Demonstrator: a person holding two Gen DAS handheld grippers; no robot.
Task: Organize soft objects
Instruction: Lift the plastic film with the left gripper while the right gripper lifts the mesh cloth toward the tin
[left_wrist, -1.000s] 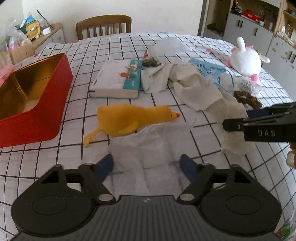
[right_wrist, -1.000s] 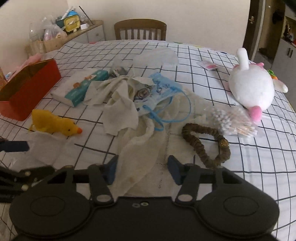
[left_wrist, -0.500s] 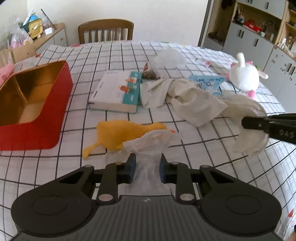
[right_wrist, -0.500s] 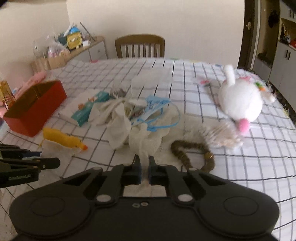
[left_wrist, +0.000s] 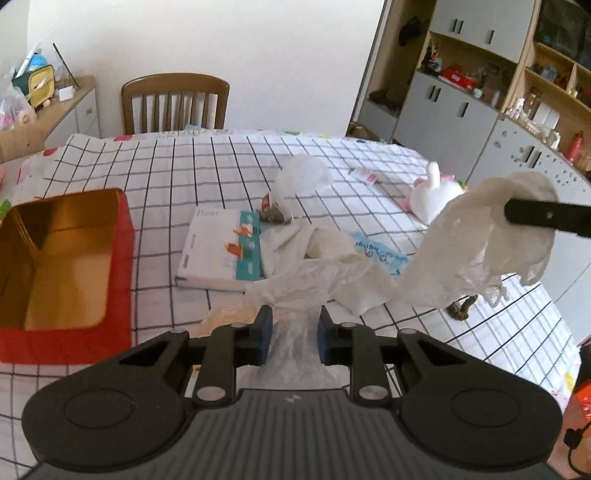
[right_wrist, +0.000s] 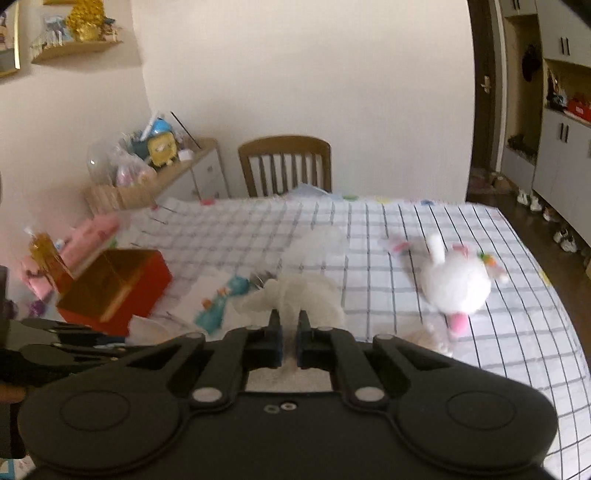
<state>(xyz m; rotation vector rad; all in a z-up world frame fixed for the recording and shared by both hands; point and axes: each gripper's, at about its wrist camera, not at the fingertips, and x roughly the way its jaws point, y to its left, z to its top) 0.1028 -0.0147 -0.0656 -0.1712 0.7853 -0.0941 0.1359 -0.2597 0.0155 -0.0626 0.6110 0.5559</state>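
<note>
My left gripper (left_wrist: 294, 314) is shut on a crinkled white plastic sheet (left_wrist: 306, 280), bunched between its blue pads and lifted off the checked tablecloth (left_wrist: 166, 177). My right gripper (right_wrist: 288, 318) is shut on a white gauze cloth (right_wrist: 295, 291). In the left wrist view that gauze cloth (left_wrist: 491, 240) hangs high at the right from a black finger (left_wrist: 543, 216). An open red tin (left_wrist: 66, 266) stands at the left. A white plush bunny (left_wrist: 432, 195) lies far right. The raised sheet hides the yellow duck.
On the table lie a tissue pack (left_wrist: 218, 251), a cream cloth (left_wrist: 317, 240), a blue mask packet (left_wrist: 380, 254), a clear bag (left_wrist: 299, 173) and a brown bead bracelet (left_wrist: 461, 308). A wooden chair (left_wrist: 173, 103) stands behind; shelves (left_wrist: 480, 103) fill the right wall.
Both grippers closed, the left on the plastic sheet, the right on the gauze cloth, and both rose from the table. The lifted sheet now covers the duck.
</note>
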